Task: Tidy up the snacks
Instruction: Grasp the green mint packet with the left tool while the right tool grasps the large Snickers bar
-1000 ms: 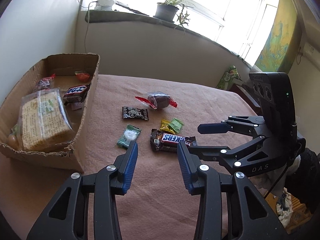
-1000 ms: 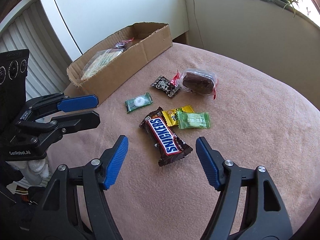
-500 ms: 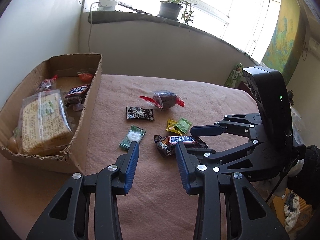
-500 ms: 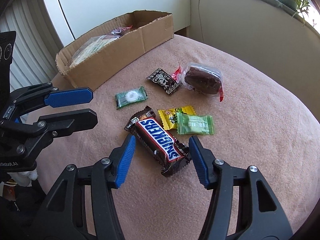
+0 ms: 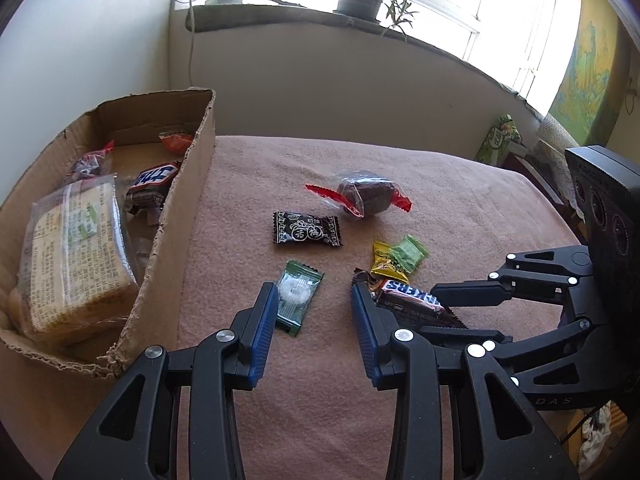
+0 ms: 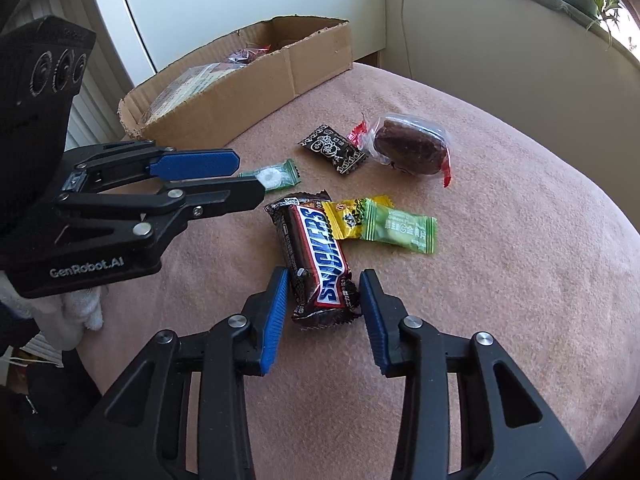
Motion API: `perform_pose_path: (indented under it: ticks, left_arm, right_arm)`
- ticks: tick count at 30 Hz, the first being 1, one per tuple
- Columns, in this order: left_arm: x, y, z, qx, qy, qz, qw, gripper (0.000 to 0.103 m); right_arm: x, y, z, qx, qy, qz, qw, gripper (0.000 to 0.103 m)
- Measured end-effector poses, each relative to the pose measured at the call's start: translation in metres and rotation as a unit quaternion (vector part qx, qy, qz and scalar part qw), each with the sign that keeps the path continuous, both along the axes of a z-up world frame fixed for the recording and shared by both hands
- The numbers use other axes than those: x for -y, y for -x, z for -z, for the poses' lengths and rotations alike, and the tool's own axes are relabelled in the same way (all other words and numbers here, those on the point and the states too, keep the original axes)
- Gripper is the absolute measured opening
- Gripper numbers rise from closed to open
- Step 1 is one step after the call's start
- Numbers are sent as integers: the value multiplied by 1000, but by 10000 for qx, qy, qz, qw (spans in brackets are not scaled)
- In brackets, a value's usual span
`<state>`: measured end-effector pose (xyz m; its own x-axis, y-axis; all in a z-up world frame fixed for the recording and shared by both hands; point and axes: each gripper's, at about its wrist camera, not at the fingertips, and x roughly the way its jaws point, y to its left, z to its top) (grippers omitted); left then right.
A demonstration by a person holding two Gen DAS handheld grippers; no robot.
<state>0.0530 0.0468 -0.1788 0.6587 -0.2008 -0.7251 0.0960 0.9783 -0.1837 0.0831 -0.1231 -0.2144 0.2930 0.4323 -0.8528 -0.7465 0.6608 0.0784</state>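
Between my right jaws: the Snickers bar (image 6: 318,258) lies on the pink blanket (image 6: 500,300), its near end inside the gap, at 12 o'clock from my right gripper (image 6: 324,304).
Right jaws: they are closing now around the bar; the blue pads stand just beside the wrapper on both sides, but I do not see them press it yet.
Left jaws: my left gripper (image 5: 314,320) has its jaws apart, with nothing between them; the green mint candy (image 5: 298,296) lies just beside the left pad, at about 11 o'clock.
Box: the cardboard box (image 5: 188,216) stands at 10 o'clock in the left view, and it holds already a big cracker pack (image 5: 76,252) and another Snickers.
Other snacks: a yellow candy (image 6: 352,216) and a light green candy (image 6: 400,230) touch the far end of the bar at 1 o'clock; a black candy (image 6: 332,150) and a wrapped brown cake (image 6: 408,148) lie farther, at 12 to 1 o'clock.
Step, as I judge: to grip the bar and carry it to the box.
Risk one: I hold only the near end, so the bar may tilt or slip out from the smooth wrapper when I lift.
Risk two: the yellow candy lies partly on the bar's far end, so it may be dragged along.
Risk three: my two grippers are near to each other, so they may collide on the way to the box.
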Motion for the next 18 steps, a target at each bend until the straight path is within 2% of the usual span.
perform_pose_path:
  ticks: [5,9,13,18]
  left_arm:
    - [1,-9,9,-173,-86,2,9998,36]
    - [1,-13,14,-281,-102,40,9995,36]
    - [-5,-16,15,-314,54,40,9995,36]
    - [-15,-14,13,-275,328,-29,9991,39]
  right_arm:
    - [3,4,-4,-17,53,-115,9999,39]
    - [-4,1,-8,28,99,-255,9996,52]
    - [-11,-7,-3,-46,289,-391,9988,52]
    - [-14,-15,3,-204,211,-342,9990,52]
